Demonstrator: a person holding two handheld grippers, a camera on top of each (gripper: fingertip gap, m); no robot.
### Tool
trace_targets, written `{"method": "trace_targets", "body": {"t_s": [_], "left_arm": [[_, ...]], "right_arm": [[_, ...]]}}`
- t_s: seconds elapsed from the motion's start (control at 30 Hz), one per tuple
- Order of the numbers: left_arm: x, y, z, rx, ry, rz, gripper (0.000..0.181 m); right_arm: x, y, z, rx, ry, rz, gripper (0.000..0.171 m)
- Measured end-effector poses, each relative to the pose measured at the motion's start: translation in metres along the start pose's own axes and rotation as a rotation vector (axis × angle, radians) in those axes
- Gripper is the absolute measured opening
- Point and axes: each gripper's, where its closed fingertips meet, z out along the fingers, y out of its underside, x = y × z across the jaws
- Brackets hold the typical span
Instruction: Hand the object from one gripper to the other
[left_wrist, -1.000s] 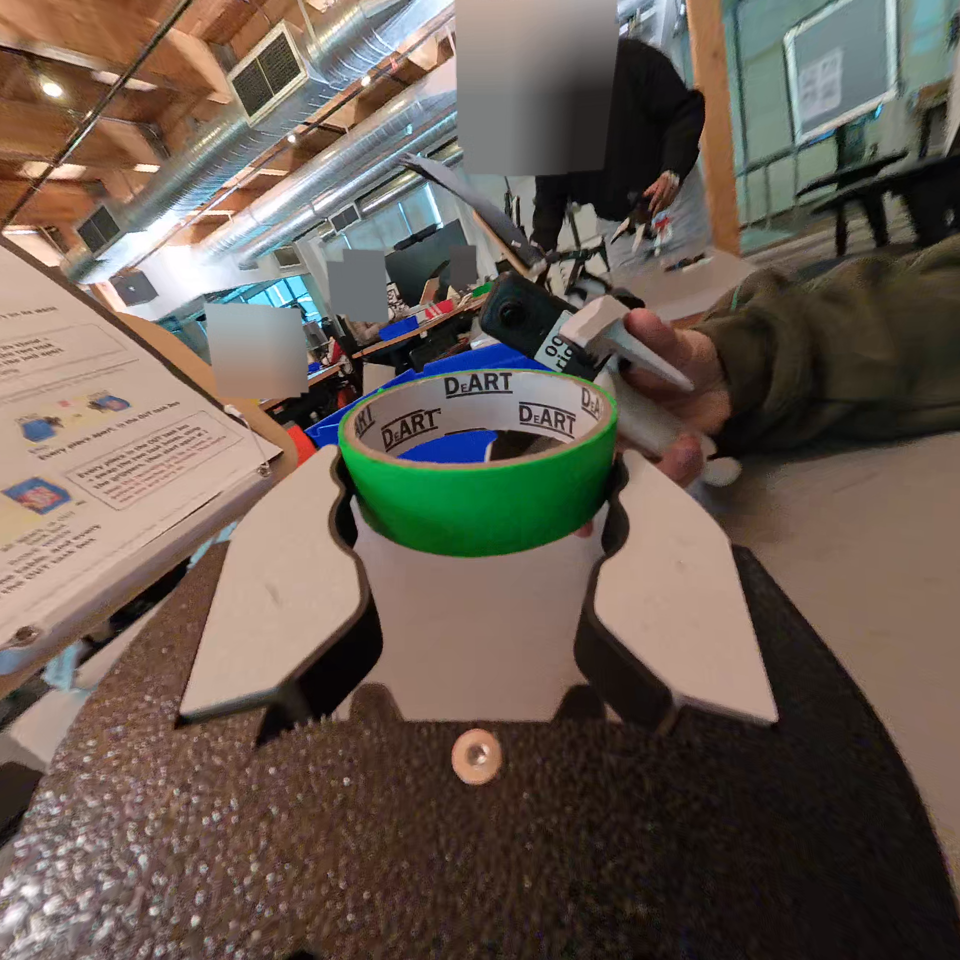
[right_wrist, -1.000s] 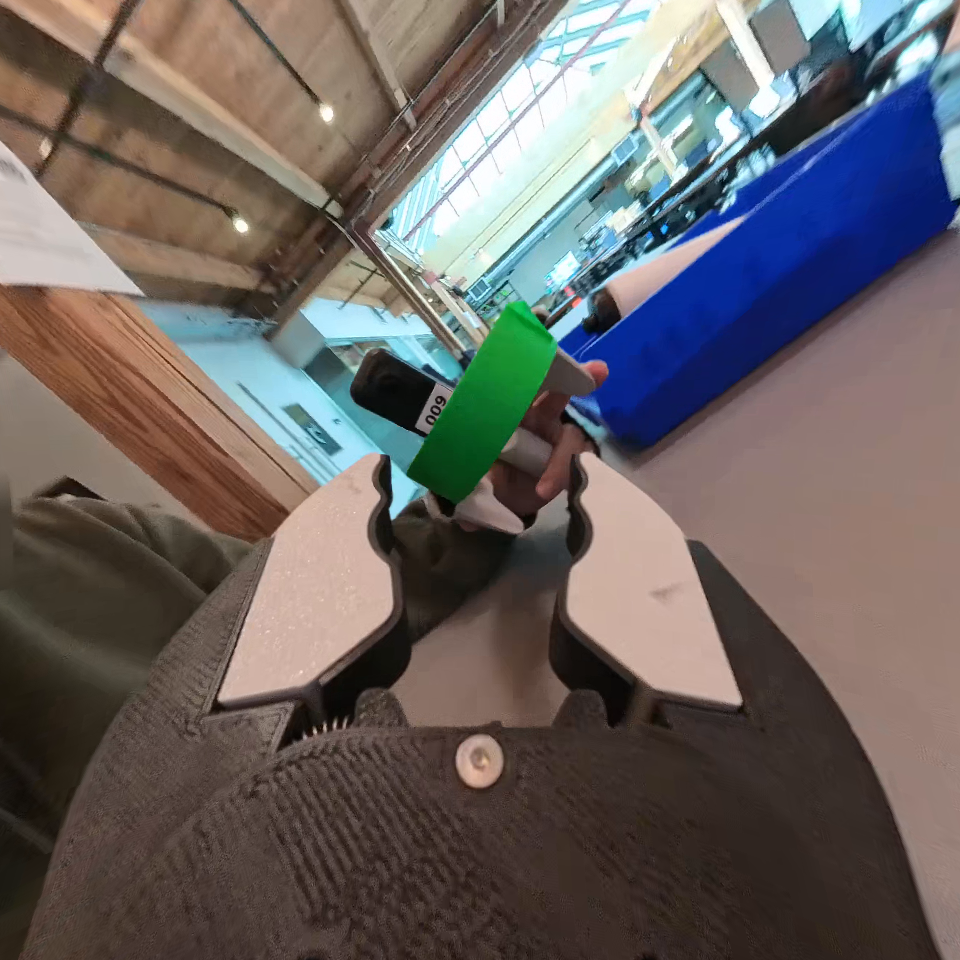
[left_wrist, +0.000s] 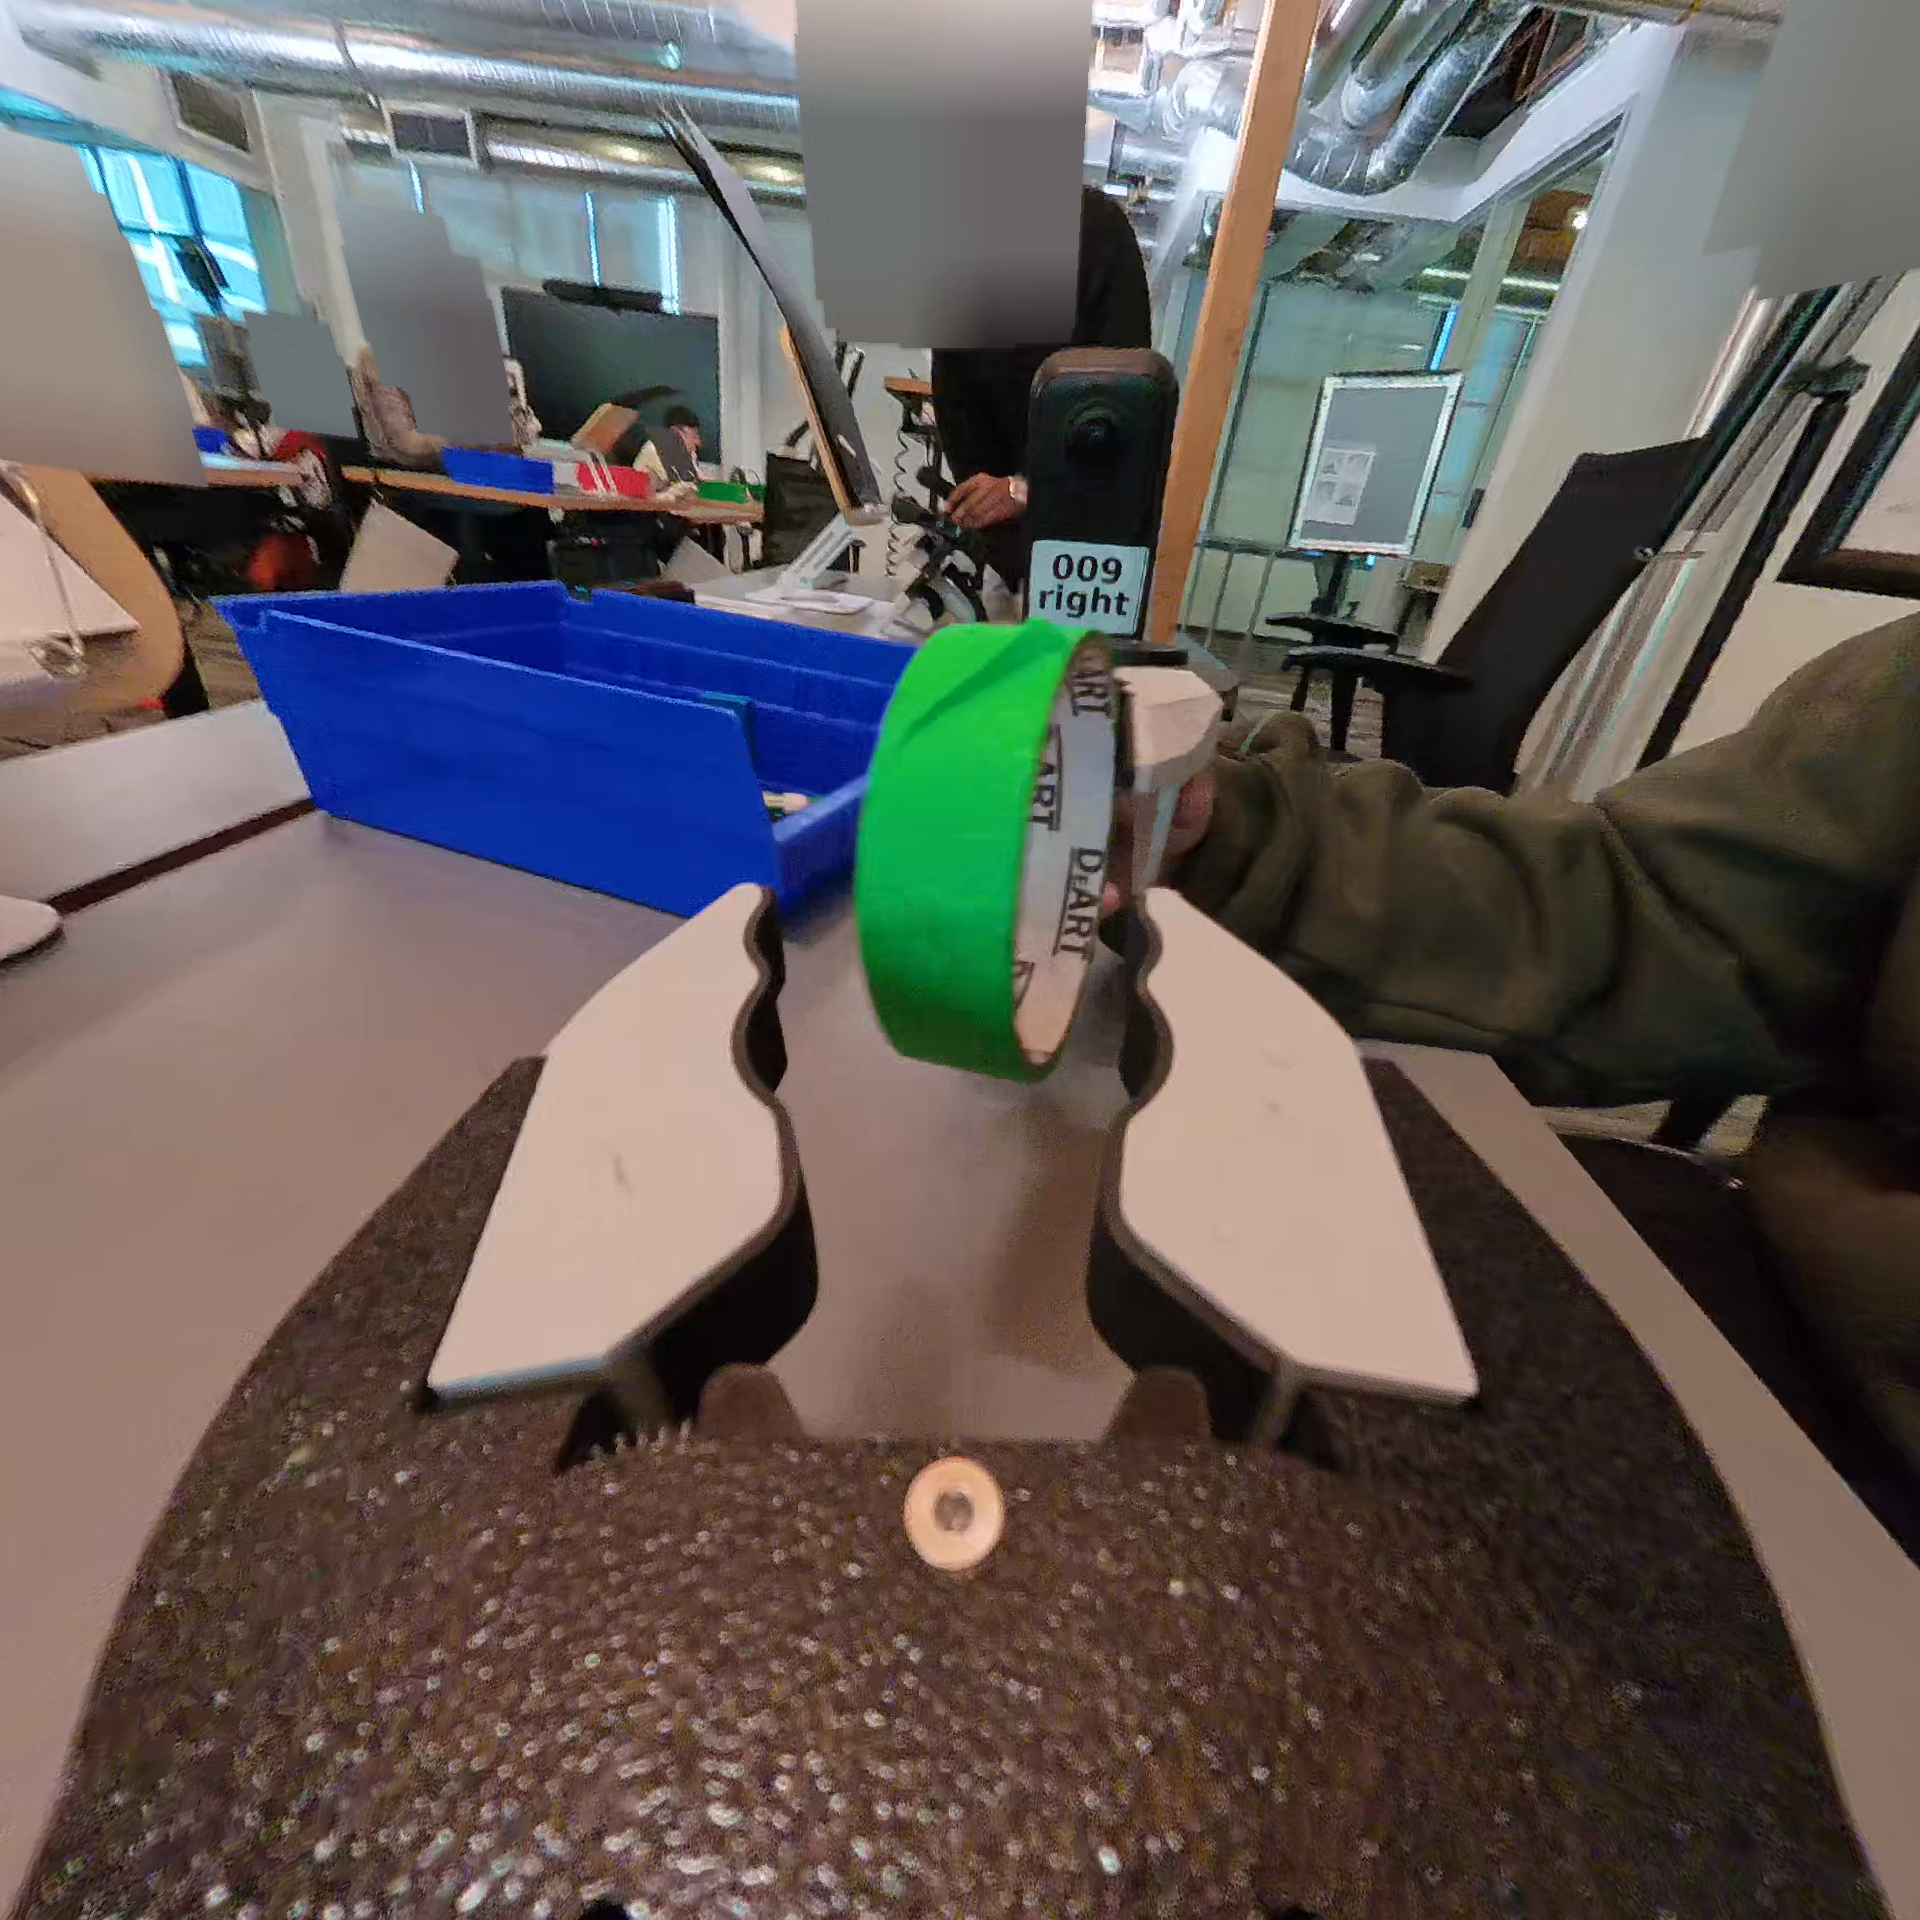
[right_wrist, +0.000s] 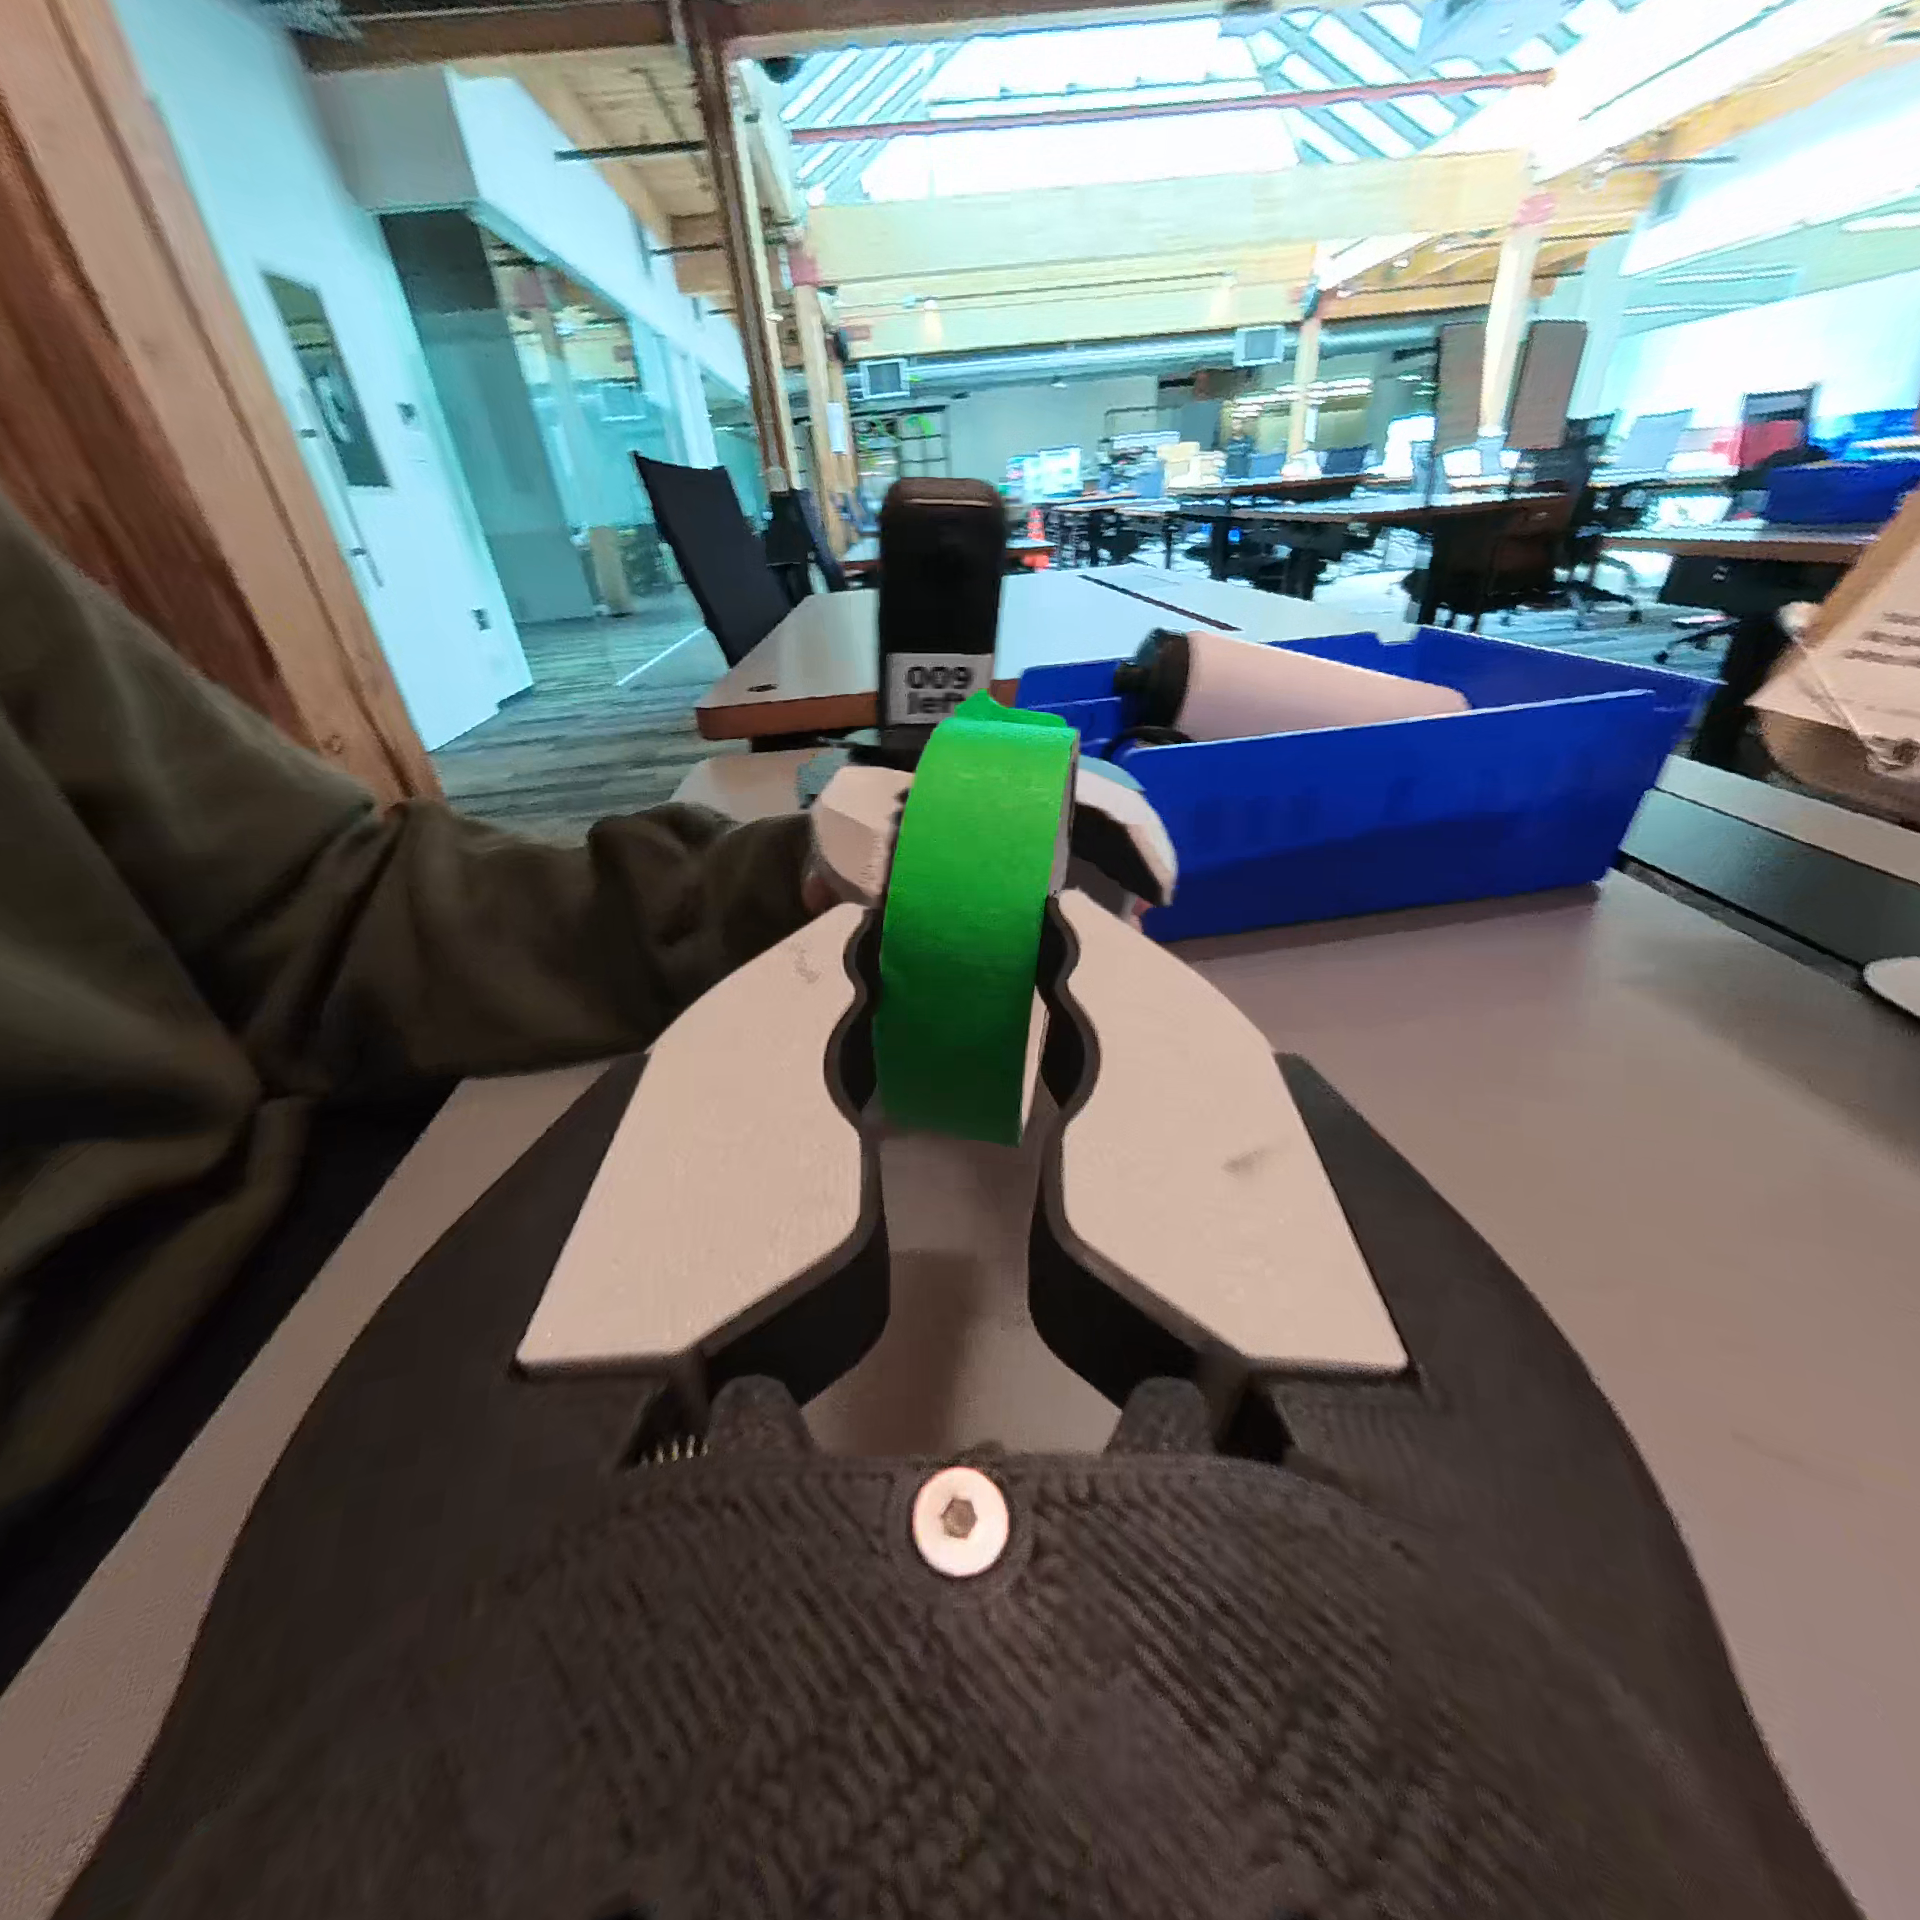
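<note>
Over a grey worktop (left_wrist: 312, 1039) in an open-plan workshop, a bright green roll of tape with a pale inner core (left_wrist: 977, 852) stands on edge, pinched across its width by the right gripper (right_wrist: 961, 1023); the left gripper (left_wrist: 951, 982), fingers spread, looks free of it. Withdrawing straight back should avoid knocking it.

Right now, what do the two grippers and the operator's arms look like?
Both grippers, left and right, match: flat pale-grey fingers with wavy black inner edges on a rough black printed body with one silver screw. Each carries a black upright camera bearing a white label. Sleeves are olive green.
</note>
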Motion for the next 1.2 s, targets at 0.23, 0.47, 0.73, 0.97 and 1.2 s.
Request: {"method": "trace_targets", "body": {"t_s": [0.23,0.47,0.73,0.97,1.2], "left_arm": [[0.015,-0.005,-0.002,0.029,0.117,-0.036,0.028],[-0.016,-0.004,-0.004,-0.001,-0.143,0.228,0.028],[-0.042,-0.014,-0.010,-0.194,-0.587,1.054,0.027],[-0.027,-0.008,0.016,-0.436,-0.639,1.701,0.028],[-0.030,0.002,0.021,-0.468,-0.633,1.655,0.031]], "right_arm": [[-0.009,0.001,0.001,0.003,-0.070,0.043,0.029],[0.027,0.005,-0.005,0.046,0.165,0.107,0.048],[0.050,0.004,-0.014,0.168,0.164,0.556,0.073],[0.052,0.015,-0.015,0.174,0.114,0.763,0.061],[0.053,0.019,-0.013,0.131,0.116,0.745,0.045]]}}
